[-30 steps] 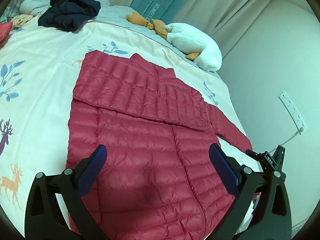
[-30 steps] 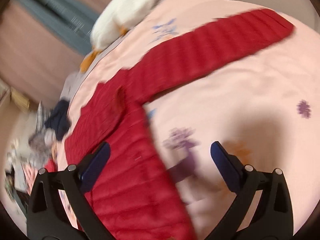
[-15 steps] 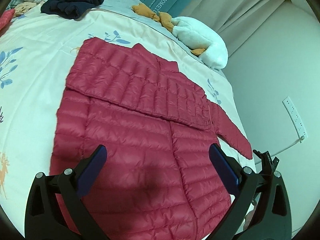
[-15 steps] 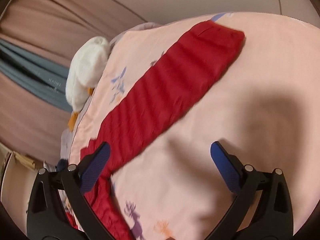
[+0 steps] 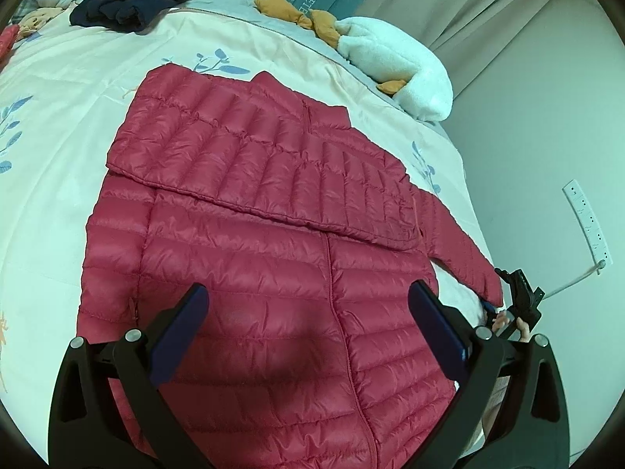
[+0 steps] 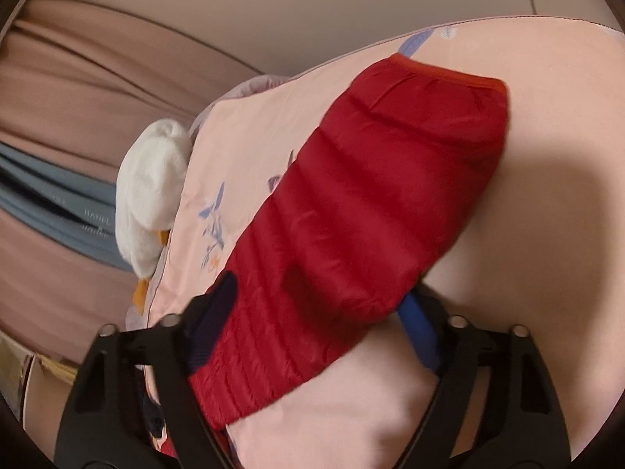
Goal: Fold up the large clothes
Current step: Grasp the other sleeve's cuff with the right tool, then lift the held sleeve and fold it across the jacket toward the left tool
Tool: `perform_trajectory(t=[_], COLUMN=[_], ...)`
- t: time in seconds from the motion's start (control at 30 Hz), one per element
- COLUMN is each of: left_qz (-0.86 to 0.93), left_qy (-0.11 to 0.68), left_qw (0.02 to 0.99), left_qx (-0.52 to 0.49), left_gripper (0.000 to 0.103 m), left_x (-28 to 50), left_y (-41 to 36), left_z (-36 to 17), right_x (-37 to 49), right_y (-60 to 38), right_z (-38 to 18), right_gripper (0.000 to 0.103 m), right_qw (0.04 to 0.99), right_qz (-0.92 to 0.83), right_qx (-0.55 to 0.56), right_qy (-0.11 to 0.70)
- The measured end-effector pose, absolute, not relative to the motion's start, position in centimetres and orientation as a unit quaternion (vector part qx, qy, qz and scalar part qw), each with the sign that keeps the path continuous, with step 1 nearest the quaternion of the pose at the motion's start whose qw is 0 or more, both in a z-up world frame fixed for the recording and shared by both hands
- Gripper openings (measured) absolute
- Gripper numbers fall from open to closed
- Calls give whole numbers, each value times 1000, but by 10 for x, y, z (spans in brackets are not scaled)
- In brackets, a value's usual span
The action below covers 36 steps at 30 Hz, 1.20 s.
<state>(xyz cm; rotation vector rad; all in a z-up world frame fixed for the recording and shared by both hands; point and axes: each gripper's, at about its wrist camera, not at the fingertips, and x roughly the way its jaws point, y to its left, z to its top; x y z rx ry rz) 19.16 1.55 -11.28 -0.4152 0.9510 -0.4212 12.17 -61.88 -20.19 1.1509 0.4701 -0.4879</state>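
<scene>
With one sleeve already folded across the chest, I've got the red quilted puffer jacket [image 5: 273, 258] lying flat on the cream printed bed cover [image 5: 58, 125], collar towards the far edge; the other sleeve [image 6: 375, 195] still trails out to the right-hand edge, so that sleeve and the body folds are left. Right gripper [image 6: 316, 312] is closing, sleeve between its jaws; I can't confirm pad contact. Left gripper [image 5: 308, 324] hovers over the jacket's lower half, jaws spread, empty.
</scene>
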Motion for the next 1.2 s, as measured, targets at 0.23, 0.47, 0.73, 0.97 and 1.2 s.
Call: perform_trajectory(t=[0.23,0.47,0.73,0.97,1.2], left_qz=[-182,-167,-179,-209,-256], left_qy=[463,469,470,457,461], left_qw=[844,841,826,806,766], left_qx=[-202,-211,-254,-311,-368], left_gripper=[102,102,102,102,102], left_x=[196,193,189,190,219], left_y=[20,31,39,40,36], left_z=[-122,-128,-131,-127,-137], right_x=[116,133,183,211,215], right_y=[-623,-575,-400,-246,-180], right_z=[-209,-133,-25,-63,-139], right_gripper=[8,4,4,4,9], right_qw=[777,864,970,967,934], right_qz=[-264,-282,-155,-1,50], right_qx=[526,357,36,-108,-175], right_qy=[224,216,184,229,307])
